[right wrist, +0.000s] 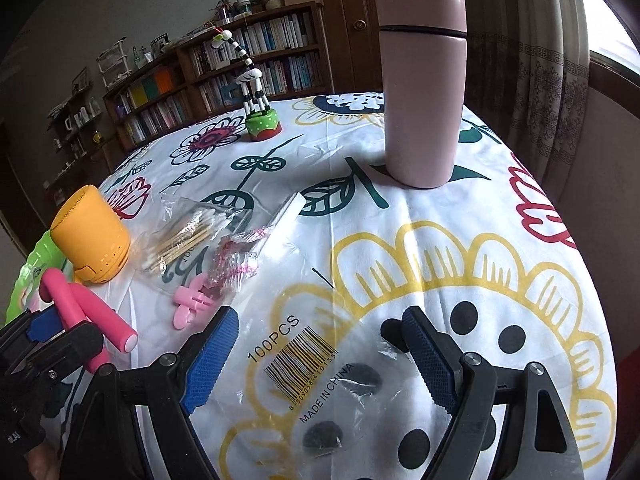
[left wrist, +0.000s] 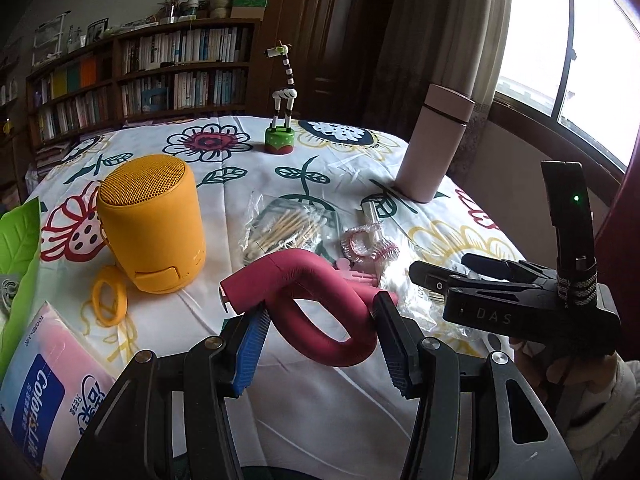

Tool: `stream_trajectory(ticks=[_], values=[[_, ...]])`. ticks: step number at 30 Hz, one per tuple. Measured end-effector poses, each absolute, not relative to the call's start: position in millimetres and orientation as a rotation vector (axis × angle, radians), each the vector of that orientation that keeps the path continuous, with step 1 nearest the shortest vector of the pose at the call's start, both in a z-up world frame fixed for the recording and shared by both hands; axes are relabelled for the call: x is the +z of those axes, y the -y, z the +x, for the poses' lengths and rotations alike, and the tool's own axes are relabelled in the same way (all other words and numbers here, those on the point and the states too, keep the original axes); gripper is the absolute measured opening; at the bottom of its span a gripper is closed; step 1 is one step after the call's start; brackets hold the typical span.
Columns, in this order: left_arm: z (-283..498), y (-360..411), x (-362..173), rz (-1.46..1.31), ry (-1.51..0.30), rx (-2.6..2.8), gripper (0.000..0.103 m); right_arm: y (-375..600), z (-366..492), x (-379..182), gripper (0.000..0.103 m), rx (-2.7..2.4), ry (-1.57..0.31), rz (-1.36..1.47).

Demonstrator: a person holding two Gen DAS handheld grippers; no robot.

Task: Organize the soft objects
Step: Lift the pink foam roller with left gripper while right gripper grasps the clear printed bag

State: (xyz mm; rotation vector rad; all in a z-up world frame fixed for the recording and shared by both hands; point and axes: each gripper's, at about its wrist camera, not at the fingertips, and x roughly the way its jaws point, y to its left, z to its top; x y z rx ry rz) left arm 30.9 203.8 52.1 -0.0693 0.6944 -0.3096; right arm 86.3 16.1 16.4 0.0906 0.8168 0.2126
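A bent magenta foam rod [left wrist: 320, 280] loops between the blue pads of my left gripper [left wrist: 322, 312]. Both pads press on its sides, so the gripper is shut on it. In the right wrist view the same foam rod [right wrist: 80, 308] looks pink and sticks out of the left gripper [right wrist: 64, 328] at the lower left. My right gripper [right wrist: 318, 320] is open, its fingers straddling a flat clear plastic bag [right wrist: 304, 356] with a barcode and "100PCS" printed on it. From the left wrist view, the right gripper [left wrist: 444, 268] hovers over that crinkled bag [left wrist: 408, 296], held by a hand.
On the flowered tablecloth [right wrist: 400, 240] stand a yellow speaker [left wrist: 152, 220], a pink flask [right wrist: 424, 88] and a giraffe toy [left wrist: 282, 108]. A bag of cotton swabs [right wrist: 188, 236], pink clips [right wrist: 190, 300], a tissue pack [left wrist: 48, 380] and a green bag [left wrist: 20, 240] lie nearby.
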Motion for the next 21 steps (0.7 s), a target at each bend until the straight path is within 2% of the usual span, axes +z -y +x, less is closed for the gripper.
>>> stream_trajectory(ticks=[16,19,21], values=[[28,-215,62,-0.093,-0.661,-0.284,0.054,-56,57,12,0.086,0.288,-0.846,-0.093],[29,-217,62,-0.101,-0.661,-0.280,0.054,-62,55,12,0.075,0.253,-0.842,-0.134],[29,-218,62,-0.105,-0.659,-0.278,0.054,-62,53,14,0.059,0.240,-0.836,-0.130]])
